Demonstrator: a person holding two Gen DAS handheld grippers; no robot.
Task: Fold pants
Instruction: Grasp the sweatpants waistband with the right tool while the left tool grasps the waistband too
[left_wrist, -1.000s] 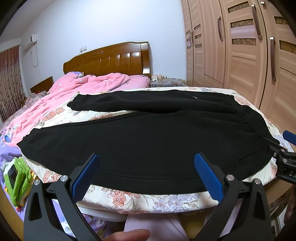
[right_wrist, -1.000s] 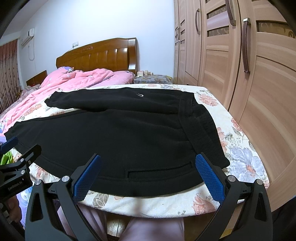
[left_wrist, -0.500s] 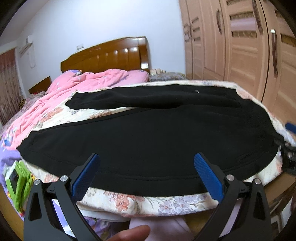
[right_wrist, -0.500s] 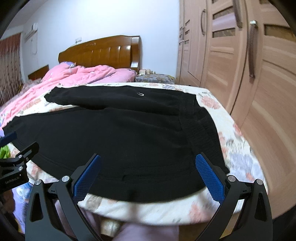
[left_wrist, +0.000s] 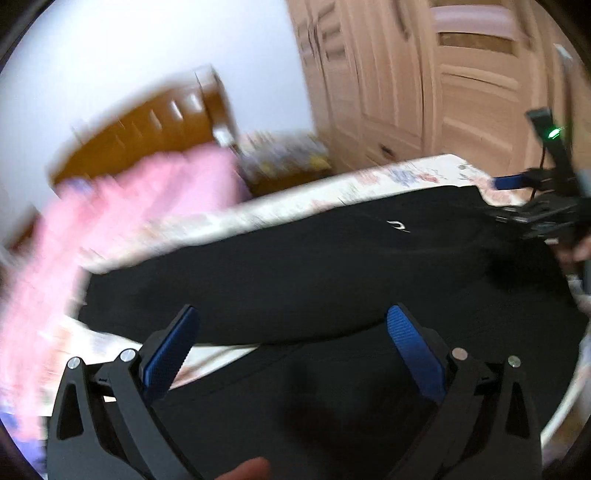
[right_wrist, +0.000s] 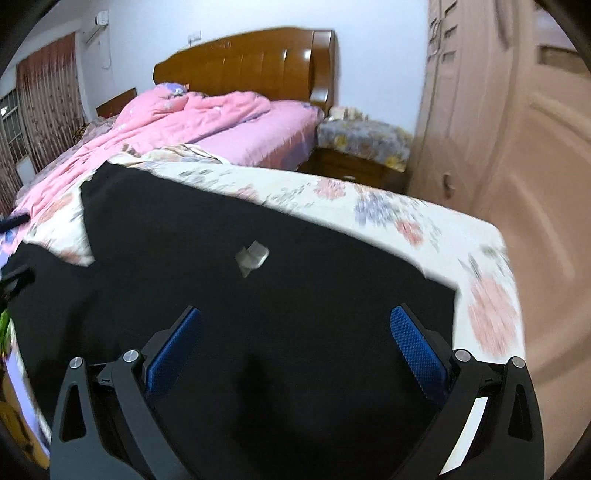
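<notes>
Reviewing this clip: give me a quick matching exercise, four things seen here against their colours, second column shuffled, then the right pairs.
Things:
1. pants
2. quilt
3. headboard
4. pads on the right tool's fingers

Colours:
A. blue
B. brown wood
C. black
D. pink

Pairs: 1-C, 2-D, 3-B, 4-A
</notes>
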